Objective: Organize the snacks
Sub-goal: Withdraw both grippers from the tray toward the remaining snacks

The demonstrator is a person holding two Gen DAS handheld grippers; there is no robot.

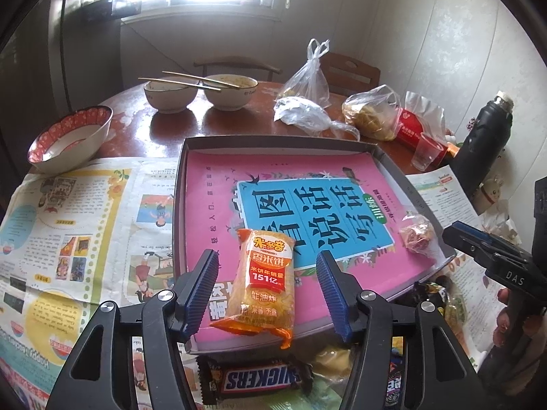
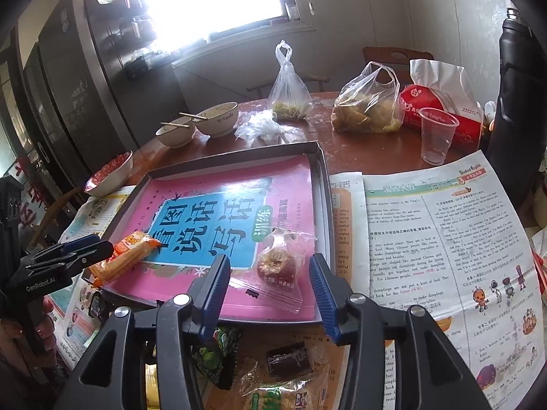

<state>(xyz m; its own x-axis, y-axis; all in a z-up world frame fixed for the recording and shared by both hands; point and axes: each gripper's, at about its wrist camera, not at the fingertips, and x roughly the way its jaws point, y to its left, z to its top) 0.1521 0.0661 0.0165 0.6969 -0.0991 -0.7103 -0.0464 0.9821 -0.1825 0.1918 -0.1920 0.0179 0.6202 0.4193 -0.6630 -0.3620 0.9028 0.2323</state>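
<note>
A shallow grey tray [image 1: 273,140] lined with a pink book [image 1: 208,188] lies on the newspaper. An orange rice cracker packet [image 1: 263,283] rests on the book near the tray's front edge, between the fingers of my left gripper [image 1: 268,263]. That gripper is open and its pads stand clear of the packet. A round reddish pastry in a clear wrapper [image 2: 277,266] lies on the book at the tray's right front, between the spread fingers of my right gripper [image 2: 270,263], untouched. A Snickers bar [image 1: 256,381] and other loose snacks [image 2: 287,358] lie in front of the tray.
Behind the tray stand two white bowls with chopsticks [image 1: 201,90], a red-patterned bowl [image 1: 71,136], plastic food bags [image 2: 369,109], a clear cup [image 2: 437,135], a red tissue pack [image 2: 444,109] and a black flask [image 2: 516,95]. Newspaper [image 2: 444,239] covers the near table.
</note>
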